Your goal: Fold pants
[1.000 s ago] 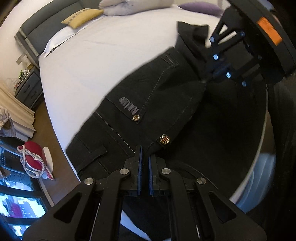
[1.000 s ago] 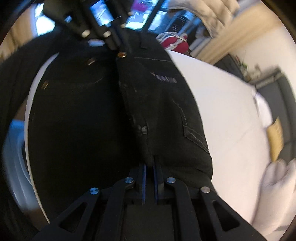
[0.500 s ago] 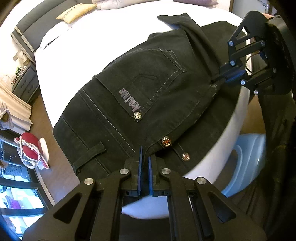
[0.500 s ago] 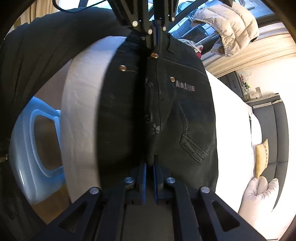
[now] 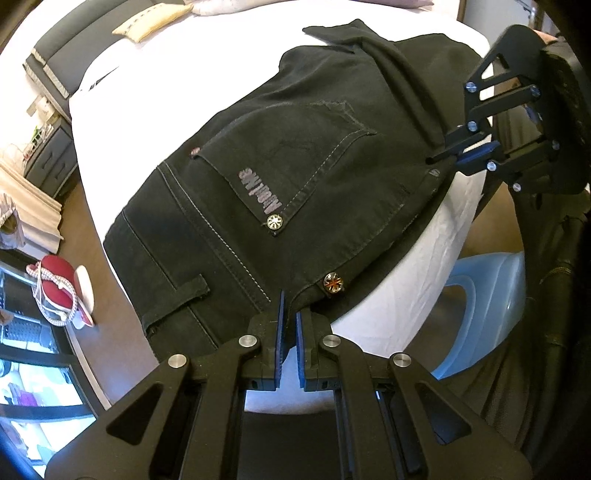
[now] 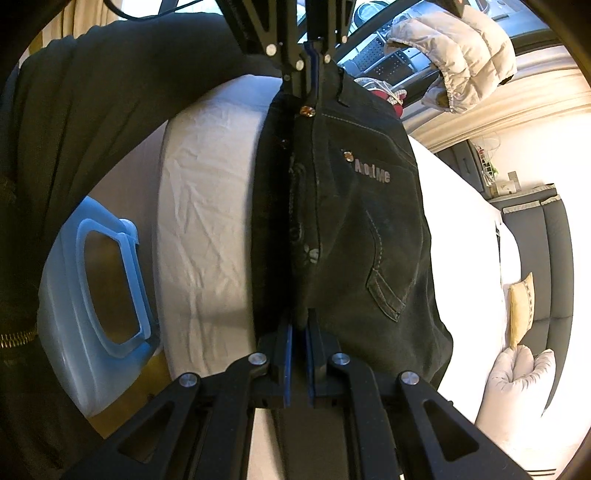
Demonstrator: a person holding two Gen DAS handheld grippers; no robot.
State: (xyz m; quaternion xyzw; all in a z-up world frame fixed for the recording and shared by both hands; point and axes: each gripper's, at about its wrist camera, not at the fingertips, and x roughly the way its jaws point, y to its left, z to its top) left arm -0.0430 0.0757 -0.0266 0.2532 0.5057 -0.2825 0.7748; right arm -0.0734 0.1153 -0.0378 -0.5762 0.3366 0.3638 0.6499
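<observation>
Black jeans (image 5: 295, 177) lie on the white bed (image 5: 177, 85), back pocket with grey lettering up, folded lengthwise along the near edge. My left gripper (image 5: 290, 314) is shut on the waistband corner beside a brass button (image 5: 333, 281). My right gripper (image 6: 300, 325) is shut on the folded edge of the jeans (image 6: 369, 229) at the crotch end; it also shows in the left wrist view (image 5: 458, 155). The left gripper shows at the top of the right wrist view (image 6: 314, 48). The legs trail off behind the right gripper.
A pale blue plastic basket (image 6: 92, 295) stands on the floor against the bed side. Pillows (image 6: 517, 380) and a yellow cushion (image 5: 147, 24) lie at the headboard. A red and white object (image 5: 59, 284) is on the floor. A puffy jacket (image 6: 461, 51) hangs by the window.
Both grippers have drawn the jeans toward the near bed edge and lowered them flat onto the sheet. The fold now lies along the edge, and the basket has come into view.
</observation>
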